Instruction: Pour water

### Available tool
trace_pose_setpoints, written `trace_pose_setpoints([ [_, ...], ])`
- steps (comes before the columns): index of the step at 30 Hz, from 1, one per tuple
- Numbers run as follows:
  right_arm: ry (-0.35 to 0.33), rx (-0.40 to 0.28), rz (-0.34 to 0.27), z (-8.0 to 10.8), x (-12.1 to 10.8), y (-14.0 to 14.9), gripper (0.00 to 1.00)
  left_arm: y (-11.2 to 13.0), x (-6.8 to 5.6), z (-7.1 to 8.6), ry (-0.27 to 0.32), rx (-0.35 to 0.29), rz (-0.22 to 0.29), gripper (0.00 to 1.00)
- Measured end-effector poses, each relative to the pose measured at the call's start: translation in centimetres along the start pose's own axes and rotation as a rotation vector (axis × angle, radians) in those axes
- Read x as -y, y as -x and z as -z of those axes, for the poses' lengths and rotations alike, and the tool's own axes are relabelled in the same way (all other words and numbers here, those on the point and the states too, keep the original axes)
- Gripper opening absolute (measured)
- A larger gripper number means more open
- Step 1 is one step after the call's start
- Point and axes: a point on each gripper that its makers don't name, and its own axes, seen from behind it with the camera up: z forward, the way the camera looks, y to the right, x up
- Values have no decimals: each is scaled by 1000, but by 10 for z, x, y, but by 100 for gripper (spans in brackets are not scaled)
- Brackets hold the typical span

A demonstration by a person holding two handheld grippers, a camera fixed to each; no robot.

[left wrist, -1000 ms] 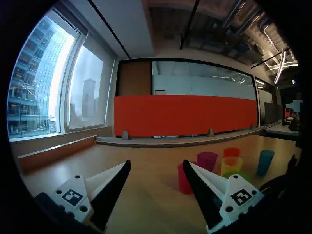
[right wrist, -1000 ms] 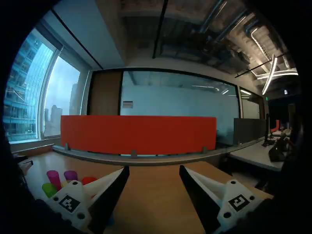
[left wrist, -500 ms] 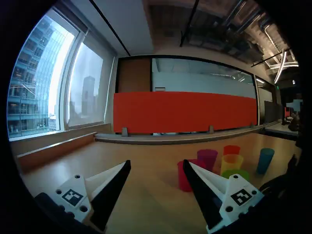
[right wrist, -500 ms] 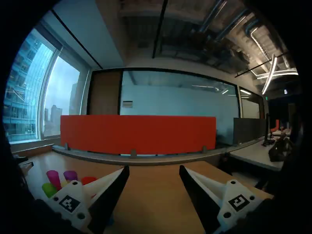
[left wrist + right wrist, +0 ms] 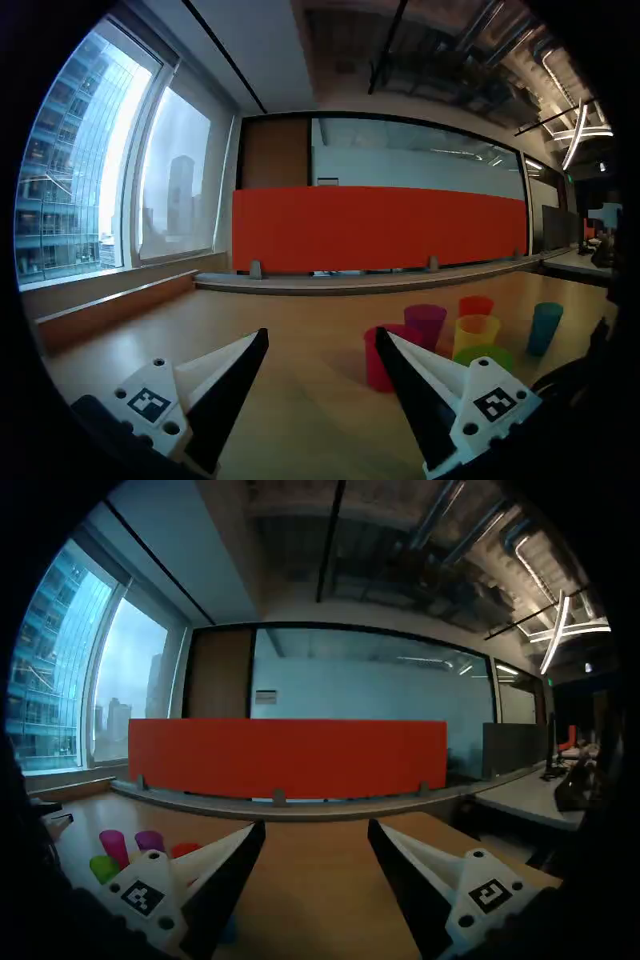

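Both jaws gape empty: left gripper [image 5: 321, 331] just short of the nearest cup [image 5: 374, 366], right gripper [image 5: 315, 825] aside.

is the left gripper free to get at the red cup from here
Probably yes: the left gripper is open and empty, and the red cup stands on the table just past one fingertip, the other cups behind it, not in between.

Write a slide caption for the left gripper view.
Open left gripper above wooden table, facing a cluster of coloured plastic cups.
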Motion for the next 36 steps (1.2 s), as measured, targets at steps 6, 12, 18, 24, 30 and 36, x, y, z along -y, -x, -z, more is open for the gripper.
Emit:
trace_pose_setpoints([
  [6,-8,-2,13,-1,0,5,99,0,0,0,0,0,0,99],
  [12,-24,5,6,-6,-1,17,99,0,1,0,0,0,0,99],
  [18,-40,11,4,-15,0,31,99,0,1,1,0,0,0,99],
  [24,-46,-2,-7,-24,3,39,99,0,1,0,0,0,0,99],
  [30,-50,-6,-18,-30,7,50,99,-1,1,0,0,0,-1,99],
  [36,-43,8,-24,-34,6,66,99,-1,1,0,0,0,-1,99],
])
